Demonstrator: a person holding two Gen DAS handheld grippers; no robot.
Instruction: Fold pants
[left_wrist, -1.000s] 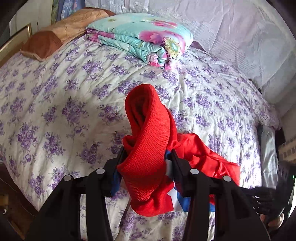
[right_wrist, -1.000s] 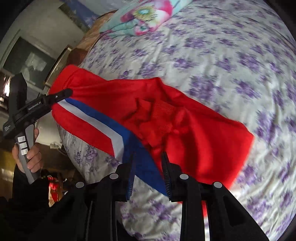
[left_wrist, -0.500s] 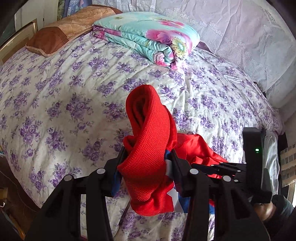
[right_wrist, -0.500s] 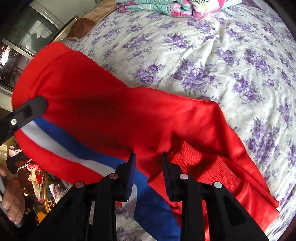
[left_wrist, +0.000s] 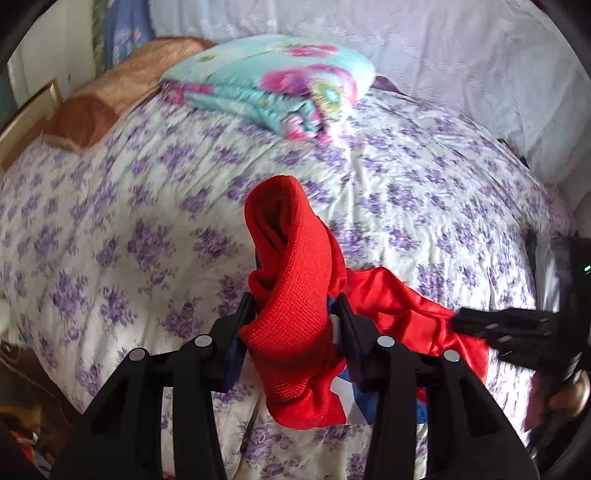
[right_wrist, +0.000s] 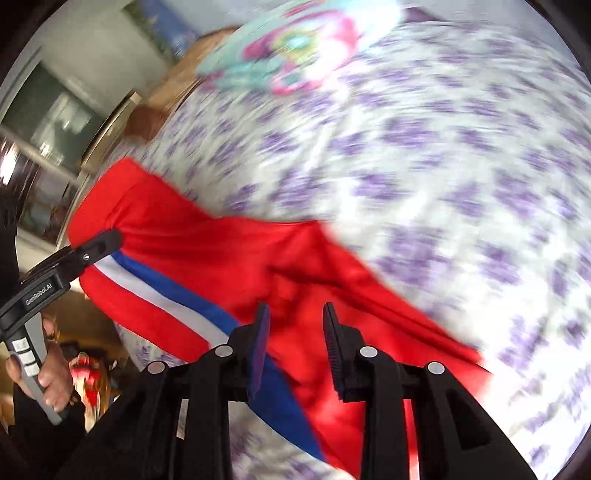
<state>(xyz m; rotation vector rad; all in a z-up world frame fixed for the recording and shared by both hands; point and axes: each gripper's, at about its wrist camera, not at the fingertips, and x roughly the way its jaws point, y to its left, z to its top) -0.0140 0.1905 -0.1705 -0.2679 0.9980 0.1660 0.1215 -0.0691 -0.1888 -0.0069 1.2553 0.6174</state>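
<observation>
The red pants (right_wrist: 229, 258) with a white and blue side stripe lie partly on the flowered bedspread (left_wrist: 110, 221). My left gripper (left_wrist: 295, 314) is shut on the red ribbed waistband (left_wrist: 291, 258), which bulges up between its fingers; it also shows in the right wrist view (right_wrist: 99, 240), holding the pants' edge up. My right gripper (right_wrist: 293, 328) hovers over the red cloth with its jaws apart and nothing between them; it also shows in the left wrist view (left_wrist: 491, 326) at the pants' right side. The right wrist view is blurred.
A folded turquoise floral blanket (left_wrist: 273, 85) lies at the far side of the bed. A brown pillow (left_wrist: 110, 99) sits at the far left by a wooden headboard (left_wrist: 26, 118). A white curtain (left_wrist: 443, 55) hangs behind the bed. The bed's near edge drops off at bottom left.
My right gripper has swung back and to the right over the pants, blurring its view. The left gripper keeps its hold on the waistband and has hardly moved.
</observation>
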